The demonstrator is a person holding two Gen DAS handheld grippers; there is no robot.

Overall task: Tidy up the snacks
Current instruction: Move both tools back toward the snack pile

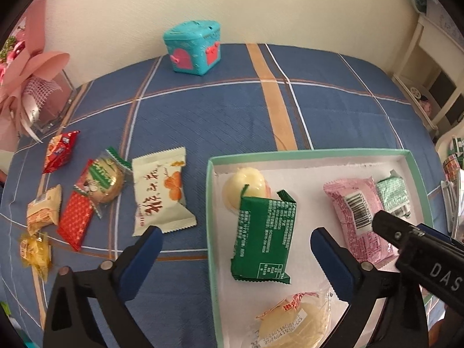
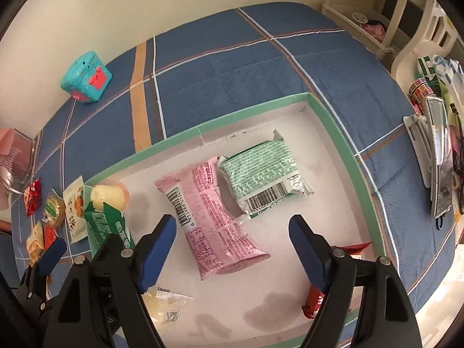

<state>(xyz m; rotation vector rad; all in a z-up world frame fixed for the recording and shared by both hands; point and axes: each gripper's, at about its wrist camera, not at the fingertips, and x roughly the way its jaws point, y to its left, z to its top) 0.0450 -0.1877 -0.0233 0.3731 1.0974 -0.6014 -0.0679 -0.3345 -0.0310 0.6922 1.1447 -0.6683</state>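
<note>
Nearest the left wrist camera: blue-padded left gripper [image 1: 236,246], jaws spread wide, nothing between the pads, straddling the near-left wall of the green-rimmed tray [image 1: 211,217]. Directly ahead, dark green packet [image 1: 265,237], lying free on the tray's white floor, leaning on a pale round sweet [image 1: 245,187]. Likewise parted and empty, right gripper [image 2: 232,249], hovering over the pink packet [image 2: 214,217], not touching it; mint packet [image 2: 261,179] just beside. Probably light, crinkly, slippery film wrappers with soft or crumbly contents; best pinched across the short width near the middle, gently. Still loose on the blue checked cloth [image 1: 232,110], left of the tray: cream packet [image 1: 159,194] and several small sweets, well apart from both grippers.
</note>
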